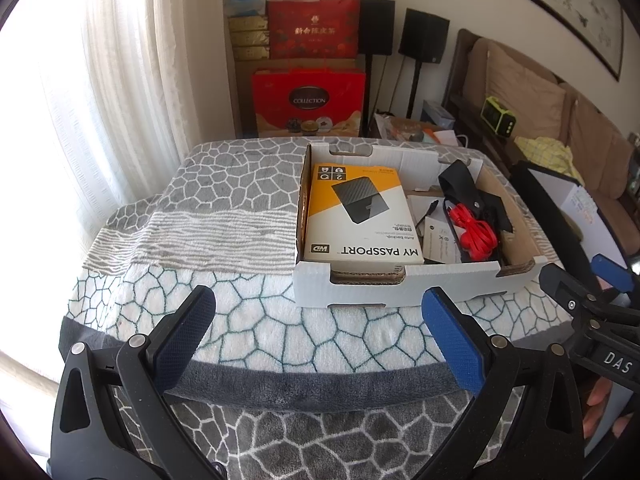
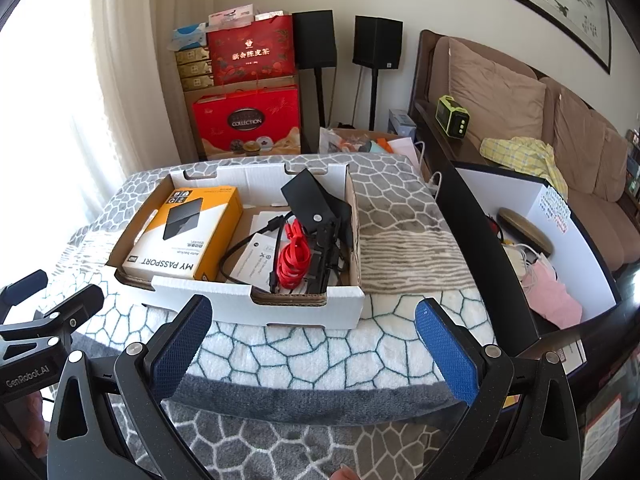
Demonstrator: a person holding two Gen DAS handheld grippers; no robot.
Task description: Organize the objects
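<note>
A white cardboard tray (image 1: 412,282) (image 2: 224,294) sits on the patterned blanket. Inside it lie an orange and white "My Passport" box (image 1: 360,216) (image 2: 188,232), a coiled red cable (image 1: 474,232) (image 2: 294,258), a black pouch (image 1: 464,188) (image 2: 310,200), black cables and white leaflets (image 2: 256,258). My left gripper (image 1: 320,320) is open and empty, hovering in front of the tray. My right gripper (image 2: 314,332) is open and empty, just in front of the tray's near wall. Each gripper shows at the edge of the other's view.
A second bin (image 2: 560,216) with black and white walls stands to the right, holding a pink item, cables and an oval case. Behind the table are red gift boxes (image 2: 248,124), speakers on stands (image 2: 376,42) and a brown sofa (image 2: 520,96).
</note>
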